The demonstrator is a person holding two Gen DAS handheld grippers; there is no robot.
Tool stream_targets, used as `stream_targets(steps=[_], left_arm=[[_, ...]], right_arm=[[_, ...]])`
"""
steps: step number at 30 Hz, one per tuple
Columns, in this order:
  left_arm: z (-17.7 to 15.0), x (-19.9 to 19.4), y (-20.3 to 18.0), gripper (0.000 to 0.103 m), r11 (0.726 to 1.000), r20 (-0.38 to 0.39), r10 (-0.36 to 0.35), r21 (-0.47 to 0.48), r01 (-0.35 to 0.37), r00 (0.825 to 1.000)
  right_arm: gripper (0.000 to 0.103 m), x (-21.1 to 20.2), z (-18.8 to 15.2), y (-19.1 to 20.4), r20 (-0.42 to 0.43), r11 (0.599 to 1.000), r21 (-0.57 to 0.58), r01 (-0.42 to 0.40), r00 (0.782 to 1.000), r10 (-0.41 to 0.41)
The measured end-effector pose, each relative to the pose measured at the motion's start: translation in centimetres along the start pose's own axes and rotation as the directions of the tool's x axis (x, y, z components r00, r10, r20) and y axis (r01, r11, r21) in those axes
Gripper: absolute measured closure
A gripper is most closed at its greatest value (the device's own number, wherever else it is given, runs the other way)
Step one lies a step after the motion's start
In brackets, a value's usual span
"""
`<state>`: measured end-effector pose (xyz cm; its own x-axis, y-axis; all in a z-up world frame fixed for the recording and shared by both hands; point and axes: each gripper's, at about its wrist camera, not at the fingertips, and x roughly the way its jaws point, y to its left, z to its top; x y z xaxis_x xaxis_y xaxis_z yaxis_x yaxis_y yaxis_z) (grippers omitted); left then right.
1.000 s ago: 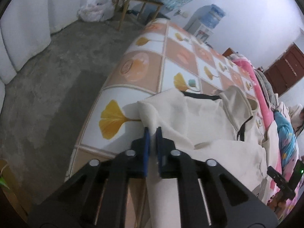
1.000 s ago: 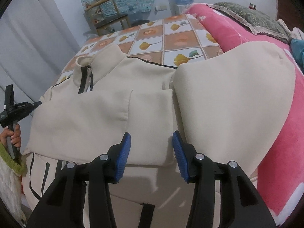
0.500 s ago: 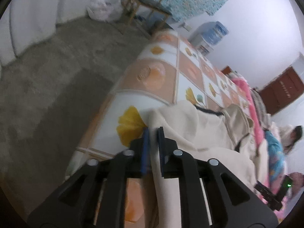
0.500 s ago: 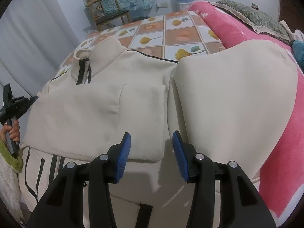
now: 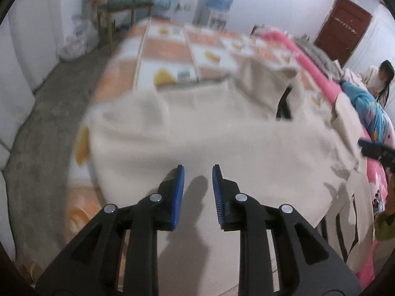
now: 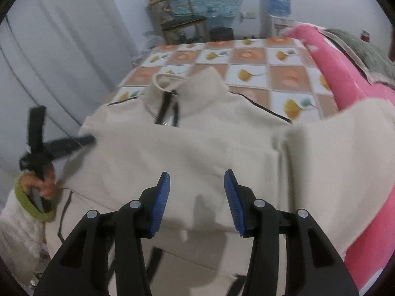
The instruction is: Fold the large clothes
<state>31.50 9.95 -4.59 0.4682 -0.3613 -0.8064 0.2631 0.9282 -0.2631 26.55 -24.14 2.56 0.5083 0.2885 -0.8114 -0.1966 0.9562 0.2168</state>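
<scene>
A large cream zip-up jacket (image 6: 222, 143) with black trim lies spread on the bed, collar (image 6: 187, 86) at the far end, one sleeve folded across its front. It also shows, blurred, in the left wrist view (image 5: 209, 128). My left gripper (image 5: 198, 172) is open and empty just above the folded sleeve. My right gripper (image 6: 197, 180) is open and empty above the jacket's lower front. The left gripper also shows at the left of the right wrist view (image 6: 49, 145), held in a hand.
The bed has a tiled ginkgo-print sheet (image 6: 249, 56) and a pink blanket (image 6: 328, 74) along its right side. A wooden chair (image 6: 182, 19) and a water dispenser (image 6: 277, 7) stand at the far wall. Bare concrete floor (image 5: 44, 113) lies left of the bed. A person (image 5: 380, 79) sits at far right.
My left gripper was shut on the jacket's sleeve edge; it has swung right over the jacket, opened and let go. The sleeve now lies across the front. My right gripper stayed open.
</scene>
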Motion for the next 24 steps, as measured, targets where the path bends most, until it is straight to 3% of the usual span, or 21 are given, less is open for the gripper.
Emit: stream_targets(steps=[10, 16, 18, 20, 24], left_arm=[[-2.0, -1.6, 1.1, 0.087, 0.995, -0.019, -0.058, -0.08, 0.056, 0.998], [-2.3, -1.4, 1.1, 0.094, 0.996, -0.003, -0.046, -0.083, 0.045, 0.999], [-2.4, -1.3, 1.2, 0.095, 0.995, 0.003, -0.05, -0.083, 0.05, 0.999], [-2.5, -1.4, 1.4, 0.095, 0.995, 0.012, -0.059, -0.083, 0.06, 0.998], [-2.6, -1.5, 1.2, 0.095, 0.997, 0.034, -0.054, -0.054, 0.055, 0.998]], right_arm=[[0.058, 6.7, 7.5, 8.0, -0.124, 0.973, -0.131, -0.193, 0.976, 0.177], [0.059, 14.1, 10.5, 13.2, -0.198, 0.959, -0.218, -0.179, 0.971, 0.136], [0.076, 15.5, 10.2, 13.9, -0.225, 0.954, -0.248, -0.167, 0.968, 0.111], [0.085, 15.8, 9.2, 13.9, -0.264, 0.947, -0.258, -0.191, 0.957, 0.121], [0.091, 14.7, 6.3, 14.4, -0.294, 0.911, -0.348, -0.22, 0.949, 0.117]])
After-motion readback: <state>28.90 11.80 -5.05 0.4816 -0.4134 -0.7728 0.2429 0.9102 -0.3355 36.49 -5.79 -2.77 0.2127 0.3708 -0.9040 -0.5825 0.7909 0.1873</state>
